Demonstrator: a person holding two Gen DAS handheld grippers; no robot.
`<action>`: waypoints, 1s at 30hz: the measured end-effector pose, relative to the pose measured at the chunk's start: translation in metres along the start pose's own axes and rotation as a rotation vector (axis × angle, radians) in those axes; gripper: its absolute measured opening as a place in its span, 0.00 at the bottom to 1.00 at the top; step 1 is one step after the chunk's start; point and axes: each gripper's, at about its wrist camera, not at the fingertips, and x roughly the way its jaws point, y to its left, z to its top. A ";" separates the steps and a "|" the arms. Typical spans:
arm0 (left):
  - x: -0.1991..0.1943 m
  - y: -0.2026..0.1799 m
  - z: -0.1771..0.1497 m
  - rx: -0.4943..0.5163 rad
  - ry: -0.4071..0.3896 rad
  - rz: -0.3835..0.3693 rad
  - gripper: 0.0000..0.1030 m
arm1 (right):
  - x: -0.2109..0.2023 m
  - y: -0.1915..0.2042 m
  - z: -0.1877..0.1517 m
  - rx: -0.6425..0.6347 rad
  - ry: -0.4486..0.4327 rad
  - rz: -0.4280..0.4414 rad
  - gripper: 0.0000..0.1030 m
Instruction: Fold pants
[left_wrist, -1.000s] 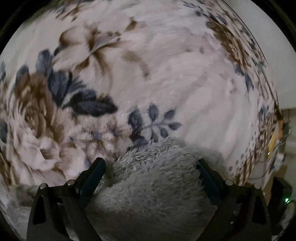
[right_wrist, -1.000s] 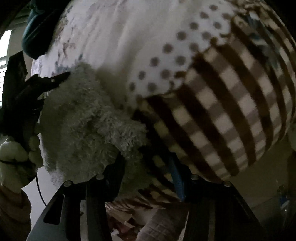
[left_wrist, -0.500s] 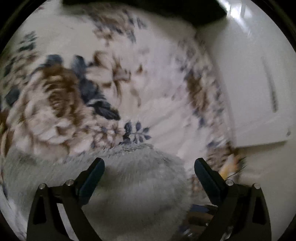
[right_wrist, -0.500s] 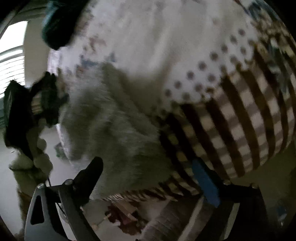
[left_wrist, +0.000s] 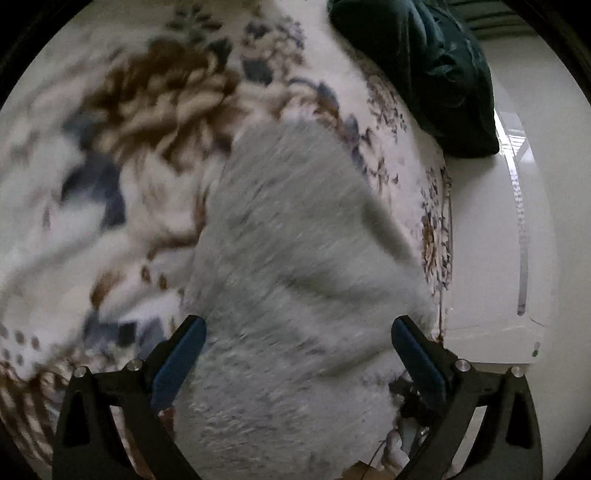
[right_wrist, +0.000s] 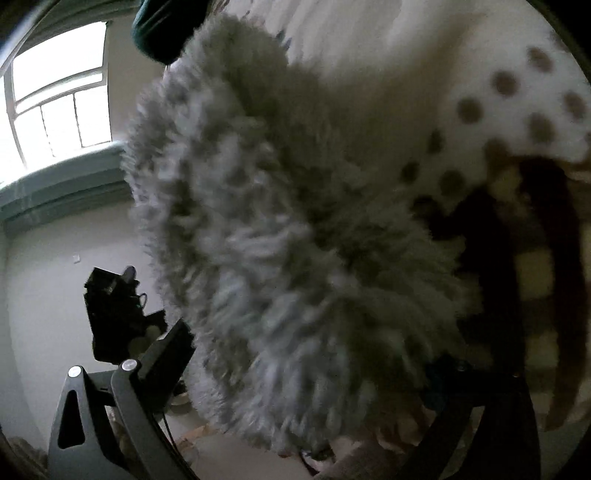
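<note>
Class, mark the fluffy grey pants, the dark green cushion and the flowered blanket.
fluffy grey pants (left_wrist: 295, 258), left wrist view, middle of the fleece.
dark green cushion (left_wrist: 424, 62), left wrist view, its centre.
flowered blanket (left_wrist: 155, 107), left wrist view, the brown flower.

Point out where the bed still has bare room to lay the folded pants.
Free: the floral blanket left of the grey fleece pants, up to its top edge. Crowded: the dark green bundle fills the upper right corner, and right of the pants the blanket ends at the white board.
</note>
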 end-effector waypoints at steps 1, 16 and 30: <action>0.005 0.007 -0.002 -0.005 0.009 -0.011 1.00 | 0.005 0.000 0.000 -0.011 0.008 -0.010 1.00; 0.014 0.024 -0.006 -0.099 0.005 -0.193 0.61 | 0.019 0.013 -0.004 0.039 -0.059 0.002 0.55; -0.090 -0.024 0.034 -0.055 -0.093 -0.247 0.51 | 0.002 0.166 -0.007 -0.141 -0.125 -0.035 0.45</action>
